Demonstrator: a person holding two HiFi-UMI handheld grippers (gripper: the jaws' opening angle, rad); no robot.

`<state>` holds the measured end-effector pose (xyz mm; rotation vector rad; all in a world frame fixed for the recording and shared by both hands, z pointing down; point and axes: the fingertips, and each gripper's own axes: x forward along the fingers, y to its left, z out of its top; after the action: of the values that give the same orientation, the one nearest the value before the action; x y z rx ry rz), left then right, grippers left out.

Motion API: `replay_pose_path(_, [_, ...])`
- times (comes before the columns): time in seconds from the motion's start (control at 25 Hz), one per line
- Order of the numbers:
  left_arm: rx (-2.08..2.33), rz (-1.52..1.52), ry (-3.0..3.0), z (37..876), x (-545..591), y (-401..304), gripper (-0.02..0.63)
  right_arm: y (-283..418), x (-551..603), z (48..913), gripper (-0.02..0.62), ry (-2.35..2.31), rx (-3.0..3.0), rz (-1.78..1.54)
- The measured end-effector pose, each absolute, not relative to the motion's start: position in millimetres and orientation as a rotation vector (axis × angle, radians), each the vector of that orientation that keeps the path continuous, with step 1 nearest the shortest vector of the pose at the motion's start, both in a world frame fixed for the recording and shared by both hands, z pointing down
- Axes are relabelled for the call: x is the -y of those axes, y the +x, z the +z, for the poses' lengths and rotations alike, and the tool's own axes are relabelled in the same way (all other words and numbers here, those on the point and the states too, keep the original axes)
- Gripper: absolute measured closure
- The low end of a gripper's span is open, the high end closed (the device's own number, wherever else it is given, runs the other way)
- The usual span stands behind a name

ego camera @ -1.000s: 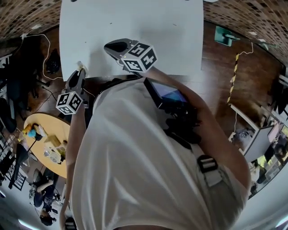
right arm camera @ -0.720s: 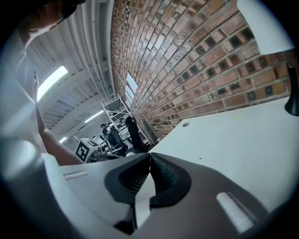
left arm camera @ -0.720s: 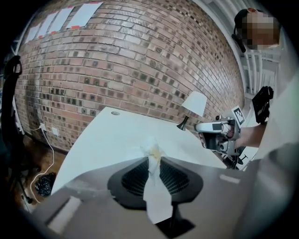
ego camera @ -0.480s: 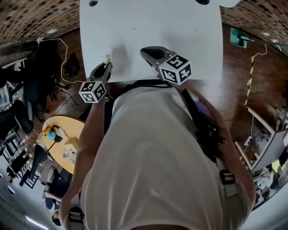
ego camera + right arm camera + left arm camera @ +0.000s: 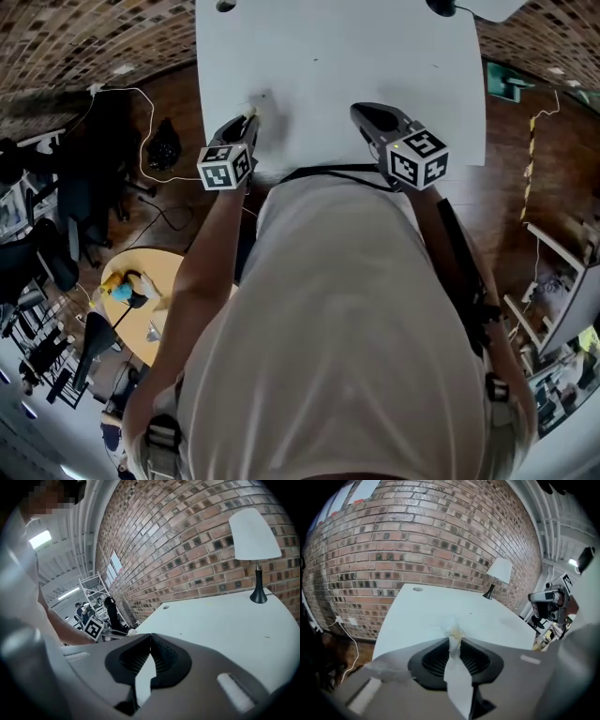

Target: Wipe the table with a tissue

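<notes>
Far out to the left of the left gripper, down on the dark floor, stands a round yellow table with small things on it. A white cable lies on the floor near it.

The left gripper's jaws are squeezed shut on a tissue. A crumpled bit of the tissue, a little yellow, sticks out just past the tips. A flat white strip of it hangs back from between the jaws toward the camera. The tips point down at the near left part of the white table. I cannot tell if the tissue touches the table top. In front of the jaws the table runs on to a brick wall.

The person in a white shirt fills the middle of the head view, with one arm going out to each gripper.

To the right of the left jaws, well apart, is the right gripper, over the near right part of the table. Its jaws are closed with the tips touching, and nothing is between them. Only the white table shows through the gap lower down. In the right gripper view, the left gripper's marker cube shows off to the left of the jaws. Far ahead and to the right of those jaws, a lamp with a white shade stands on the table by the wall.
</notes>
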<state>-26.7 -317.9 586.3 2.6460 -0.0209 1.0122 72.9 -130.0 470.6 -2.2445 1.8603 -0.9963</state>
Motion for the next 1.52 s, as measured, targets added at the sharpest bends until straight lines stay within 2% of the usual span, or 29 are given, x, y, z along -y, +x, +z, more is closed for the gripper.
replay_pose_path(0.44, [-0.052, 1.163, 2.585, 621.0, 347.1, 1.0, 0.541, 65.0, 122.9, 468.0, 0.586, -2.344, -1.718, -0.983])
replay_pose_path(0.84, [0.001, 1.335, 2.647, 617.2, 357.4, 18.3, 0.548, 77.7, 116.1, 468.8, 0.587, -2.344, -1.630, -0.963])
replay_pose_path(1.52, [-0.124, 1.563, 2.719, 637.2, 328.6, 30.7, 0.554, 92.9, 110.5, 475.8, 0.586, -2.270, -1.655, -0.978])
